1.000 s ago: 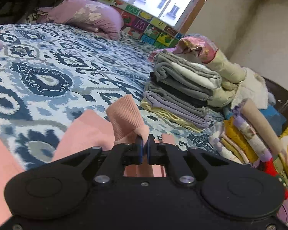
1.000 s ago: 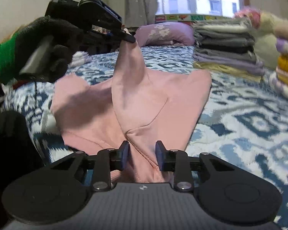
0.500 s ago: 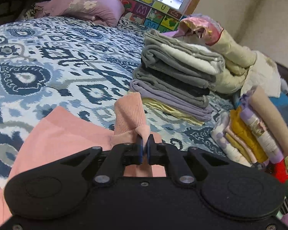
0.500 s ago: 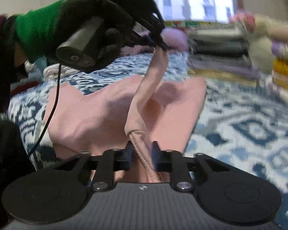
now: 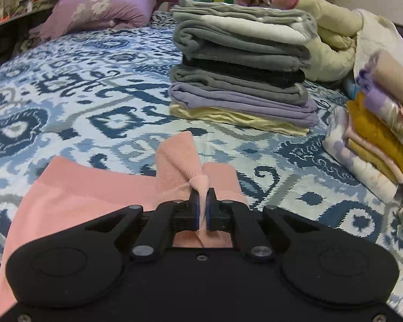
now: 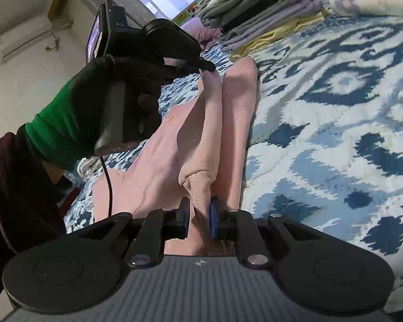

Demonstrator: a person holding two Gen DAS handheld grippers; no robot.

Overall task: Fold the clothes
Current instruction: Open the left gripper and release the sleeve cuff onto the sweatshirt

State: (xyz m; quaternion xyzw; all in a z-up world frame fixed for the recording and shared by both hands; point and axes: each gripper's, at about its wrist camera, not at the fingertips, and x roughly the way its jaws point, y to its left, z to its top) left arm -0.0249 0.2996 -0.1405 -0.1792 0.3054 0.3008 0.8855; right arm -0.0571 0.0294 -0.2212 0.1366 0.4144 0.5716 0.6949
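A pink garment (image 5: 94, 187) lies on the blue patterned bedspread (image 5: 67, 94). In the left wrist view my left gripper (image 5: 201, 197) is shut on a bunched ribbed cuff of it, lifted just above the cloth. In the right wrist view the same left gripper (image 6: 207, 67), held by a black-gloved hand (image 6: 115, 102) with a green cuff, pinches the far end of a raised fold of the pink garment (image 6: 174, 134). My right gripper (image 6: 199, 209) has its blue pads pressed on the near end of that fold. The fold runs taut between the two grippers.
A tall stack of folded grey, lilac and yellow clothes (image 5: 241, 80) stands on the bed ahead. A second pile of folded items (image 5: 376, 134) sits to its right. A purple pillow (image 5: 102, 13) lies at the far side under the window.
My right gripper's jaws closed onto the pink fold and its view rolled sideways. My left gripper carried the cuff across the garment and lower, toward the folded stack.
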